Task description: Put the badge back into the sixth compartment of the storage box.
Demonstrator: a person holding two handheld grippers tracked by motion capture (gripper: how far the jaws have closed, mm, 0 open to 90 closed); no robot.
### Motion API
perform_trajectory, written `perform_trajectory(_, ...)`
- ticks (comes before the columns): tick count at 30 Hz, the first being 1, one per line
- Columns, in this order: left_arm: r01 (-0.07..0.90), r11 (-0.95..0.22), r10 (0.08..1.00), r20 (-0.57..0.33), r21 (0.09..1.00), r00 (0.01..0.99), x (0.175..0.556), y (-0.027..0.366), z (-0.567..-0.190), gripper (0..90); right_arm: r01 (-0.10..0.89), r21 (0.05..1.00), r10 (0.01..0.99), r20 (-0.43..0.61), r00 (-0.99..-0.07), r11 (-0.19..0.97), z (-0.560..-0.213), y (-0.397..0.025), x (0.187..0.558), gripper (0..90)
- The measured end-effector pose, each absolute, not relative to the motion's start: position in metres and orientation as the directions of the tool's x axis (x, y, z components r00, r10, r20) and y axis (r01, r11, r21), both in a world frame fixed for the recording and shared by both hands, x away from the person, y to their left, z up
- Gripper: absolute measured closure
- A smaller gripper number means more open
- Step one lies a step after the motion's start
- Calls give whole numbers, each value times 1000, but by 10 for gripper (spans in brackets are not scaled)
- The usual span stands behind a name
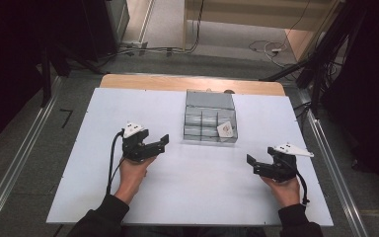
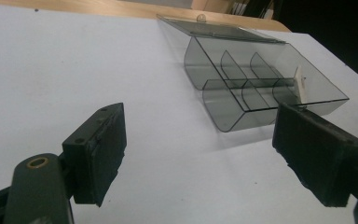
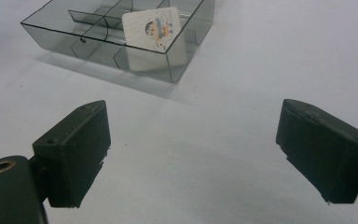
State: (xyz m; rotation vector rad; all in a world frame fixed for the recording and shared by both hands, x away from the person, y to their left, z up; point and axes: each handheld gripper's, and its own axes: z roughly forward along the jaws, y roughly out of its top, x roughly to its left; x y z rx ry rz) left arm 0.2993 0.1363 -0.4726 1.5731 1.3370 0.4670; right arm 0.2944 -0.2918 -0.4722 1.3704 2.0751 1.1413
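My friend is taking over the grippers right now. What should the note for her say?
Left gripper: open, holding nothing, above the white table near the box's left side.
Right gripper: open, holding nothing, on the box's right side and nearer the person.
Clear divided box: mid-table, lid swung open at the back.
Cartoon card: leaning inside the box's front right compartment.
Done: the card sits in the box.
Left: probably closing the lid, though neither gripper touches anything.

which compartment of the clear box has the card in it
The near right corner compartment of the clear grey plastic divided box holds the small white cartoon card, leaning upright.
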Motion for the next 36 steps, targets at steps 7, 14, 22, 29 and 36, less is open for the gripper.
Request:
perform_trajectory(7,528,92,906,-291,844,308,290,149,-474,177,561,809,898,103,-427,174,-471,-299,292,86)
perform_trajectory(14,532,106,913,-294,840,282,278,169,-476,177,564,808,904,101,-415,169,-472,-307,289,86)
perform_trajectory(22,539,106,930,-276,835,244,264,190,-481,177,570,805,910,96,-404,168,-472,-316,283,86)
perform_trajectory(29,539,114,937,-270,835,220,251,206,-482,177,573,804,916,99,-388,156,-472,-326,277,86)
perform_trajectory(36,546,95,949,-240,832,202,239,219,-486,177,579,802,925,98,-367,145,-473,-337,270,86)
